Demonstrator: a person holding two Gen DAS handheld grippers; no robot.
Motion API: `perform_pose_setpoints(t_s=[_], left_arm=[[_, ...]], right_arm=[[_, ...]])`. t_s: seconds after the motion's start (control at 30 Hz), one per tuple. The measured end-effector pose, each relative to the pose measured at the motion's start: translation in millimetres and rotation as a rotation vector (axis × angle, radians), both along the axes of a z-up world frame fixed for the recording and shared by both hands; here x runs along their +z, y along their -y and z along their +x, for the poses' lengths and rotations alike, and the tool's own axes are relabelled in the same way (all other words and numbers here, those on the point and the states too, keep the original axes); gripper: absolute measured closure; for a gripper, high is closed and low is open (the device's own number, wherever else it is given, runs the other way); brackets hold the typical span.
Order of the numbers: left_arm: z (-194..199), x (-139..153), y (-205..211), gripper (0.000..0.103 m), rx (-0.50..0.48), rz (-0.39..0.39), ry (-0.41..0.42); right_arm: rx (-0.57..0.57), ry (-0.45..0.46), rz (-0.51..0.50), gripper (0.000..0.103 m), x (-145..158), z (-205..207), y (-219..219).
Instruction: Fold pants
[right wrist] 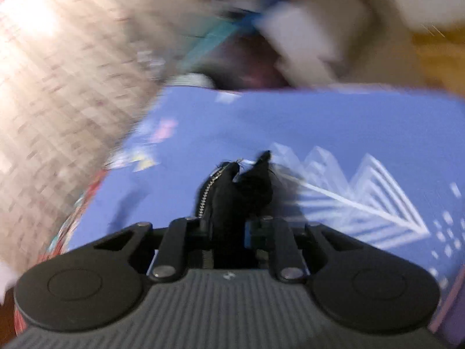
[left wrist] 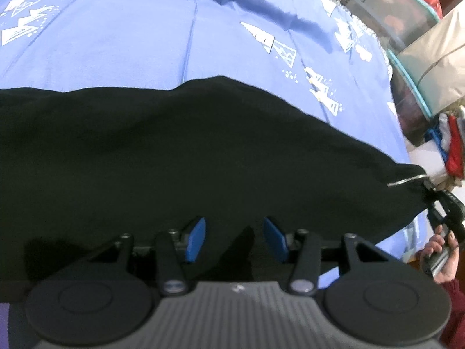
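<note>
A: Item one, black pants (left wrist: 180, 151): spread wide across the blue patterned bedsheet (left wrist: 116, 37), one corner drawn off toward the sheet's right edge.

B: Held by?

A: Right gripper (right wrist: 232, 226), clenched on a bunch of the black cloth with a zipper (right wrist: 207, 192) beside its left finger. Left gripper (left wrist: 234, 238), released; blue pads (left wrist: 196, 238) apart, hovering over the pants' near edge with cloth between them, not pinched.

B: Step in hand?

A: Likely an early fold, one corner taken, the other not yet. Next move probably calls for the left gripper to close on the near edge, then both to carry that edge across the pants.

B: Unclear entries?

A: Right view heavily blurred; clutter beyond the sheet (right wrist: 305, 29) unreadable. Waistband or hem, cannot tell. Pants cut off at the left frame edge.
</note>
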State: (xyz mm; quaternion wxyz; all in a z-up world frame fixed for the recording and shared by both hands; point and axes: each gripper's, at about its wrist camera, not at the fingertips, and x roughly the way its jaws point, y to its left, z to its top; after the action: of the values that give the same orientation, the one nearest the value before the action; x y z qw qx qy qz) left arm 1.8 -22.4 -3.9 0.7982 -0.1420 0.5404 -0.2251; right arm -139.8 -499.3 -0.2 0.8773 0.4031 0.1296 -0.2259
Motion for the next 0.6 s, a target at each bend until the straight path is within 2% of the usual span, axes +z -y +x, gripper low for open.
perform_pose_setpoints(t_s=[0.03,0.1,0.17,0.27,0.37,0.4,0.43,0.5,0.53,0.6], left_arm=[[-0.5,1.2,-1.7,0.057,0.002,-0.016,0.001],[-0.9,2.9,-3.2,0.057,0.003,-0.042,0.003],[-1.9,4.3,-3.5,0.057,0.000,-0.058,0.006],[-5.4,5.8,-5.9,0.057,-0.006,-0.071,0.012],[-8.7,7.5,-15.6,0.057,0.008,-0.081,0.015],[-9.7,8.4,-20.2,0.057,0.017,-0.085,0.017],[-10.8,9.4,-25.6,0.057,0.027,-0.088,0.019],[-12.8,11.6,-36.1,0.057,0.045,-0.096,0.023],[-13.9,12.4,-42.1,0.056,0.054,-0.101,0.025],[-16.1,13.0,-52.8,0.055,0.071,-0.111,0.027]], right_arm=[[0.056,0.003,-0.067,0.082,12.8,2.8,-13.0],[0.207,-0.025,-0.266,0.082,40.4,11.8,-53.7],[0.361,-0.073,-0.427,0.082,51.4,20.7,-95.9],[0.586,-0.214,-0.637,0.082,37.8,33.9,-162.2],[0.788,-0.389,-0.821,0.076,1.9,42.4,-221.2],[0.832,-0.438,-0.881,0.070,-9.3,42.1,-235.8],[0.848,-0.458,-0.954,0.056,-15.7,39.4,-249.1],[0.837,-0.457,-1.070,0.043,-17.3,30.6,-265.4],[0.842,-0.451,-1.085,0.038,-12.9,27.1,-269.1],[0.861,-0.415,-1.031,0.038,1.9,19.3,-266.6]])
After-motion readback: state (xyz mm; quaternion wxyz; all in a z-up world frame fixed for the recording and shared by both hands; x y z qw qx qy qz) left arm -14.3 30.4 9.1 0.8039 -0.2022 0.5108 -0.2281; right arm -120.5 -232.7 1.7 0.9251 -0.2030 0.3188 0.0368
